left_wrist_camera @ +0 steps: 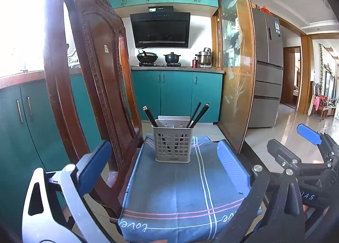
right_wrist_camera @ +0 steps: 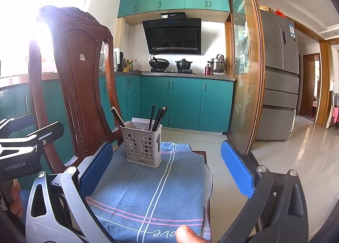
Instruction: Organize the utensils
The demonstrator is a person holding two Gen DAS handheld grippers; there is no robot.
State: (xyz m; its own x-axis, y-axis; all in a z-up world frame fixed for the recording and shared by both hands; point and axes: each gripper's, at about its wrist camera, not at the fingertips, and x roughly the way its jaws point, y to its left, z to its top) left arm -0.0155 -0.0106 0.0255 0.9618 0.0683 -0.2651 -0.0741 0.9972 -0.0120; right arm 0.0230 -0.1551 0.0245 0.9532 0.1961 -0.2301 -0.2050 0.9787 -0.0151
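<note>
A grey slotted utensil holder [left_wrist_camera: 172,143] stands upright on a blue checked cloth [left_wrist_camera: 182,192] at its far end. Several dark chopsticks [left_wrist_camera: 198,114] lean inside it. The holder also shows in the right wrist view [right_wrist_camera: 144,144], with the chopsticks [right_wrist_camera: 157,117] in it and the cloth [right_wrist_camera: 152,190] under it. My left gripper [left_wrist_camera: 165,164] is open and empty, held above the near part of the cloth. My right gripper [right_wrist_camera: 167,168] is open and empty, to the right of the left one; one of its fingers [left_wrist_camera: 308,133] shows in the left wrist view.
A carved wooden chair back [left_wrist_camera: 89,77] rises at the left of the cloth. Teal cabinets [left_wrist_camera: 178,94], a stove with pots [left_wrist_camera: 159,57] and a range hood lie beyond. A glass sliding door [left_wrist_camera: 235,63] and a fridge [left_wrist_camera: 269,67] stand right. A fingertip [right_wrist_camera: 186,234] shows at the near edge.
</note>
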